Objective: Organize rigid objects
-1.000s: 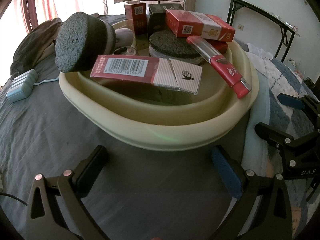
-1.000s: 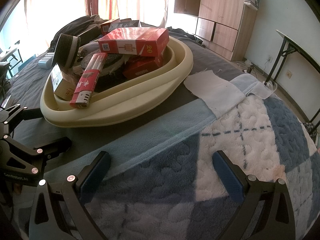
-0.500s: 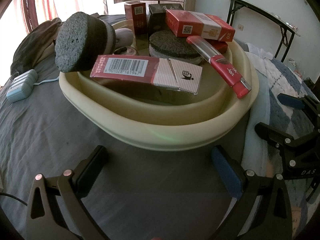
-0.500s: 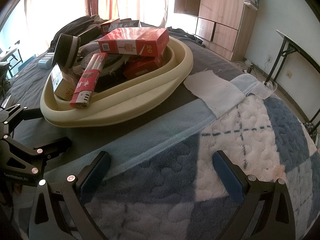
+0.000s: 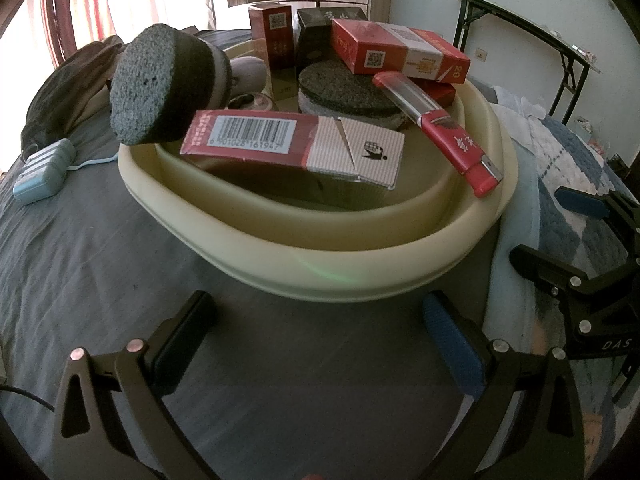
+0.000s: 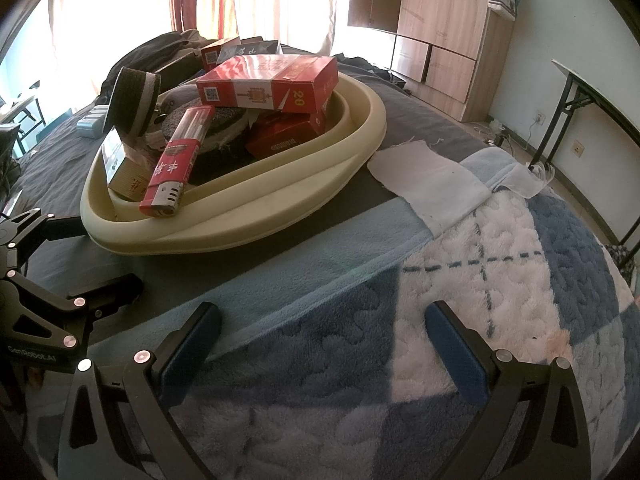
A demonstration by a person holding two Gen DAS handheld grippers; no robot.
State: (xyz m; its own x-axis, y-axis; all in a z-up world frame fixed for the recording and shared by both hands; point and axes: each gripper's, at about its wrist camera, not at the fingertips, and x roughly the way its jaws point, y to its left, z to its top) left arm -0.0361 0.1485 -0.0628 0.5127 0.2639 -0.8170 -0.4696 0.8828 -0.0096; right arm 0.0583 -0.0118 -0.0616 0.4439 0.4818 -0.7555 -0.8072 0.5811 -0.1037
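Both my tools are idle. Left gripper (image 5: 316,328) is wide open and empty over the grey sheet (image 5: 80,280); right gripper (image 6: 320,340) is wide open and empty over the blue checked blanket (image 6: 500,280). Cream basin (image 5: 360,272) sits just beyond, piled with red cartons (image 5: 400,52), a barcode box (image 5: 292,146), a red lighter (image 6: 170,178) and grey sponge discs (image 5: 152,88).

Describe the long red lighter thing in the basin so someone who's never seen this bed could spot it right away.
Find the cream basin sitting on the bed, piled with red boxes. On its rim nearest the blue patterned blanket lies the long lighter, slanting over the edge. Unlike the boxy cartons beside it, it is a slim stick: clear at the upper end, red with white characters, metal-tipped.
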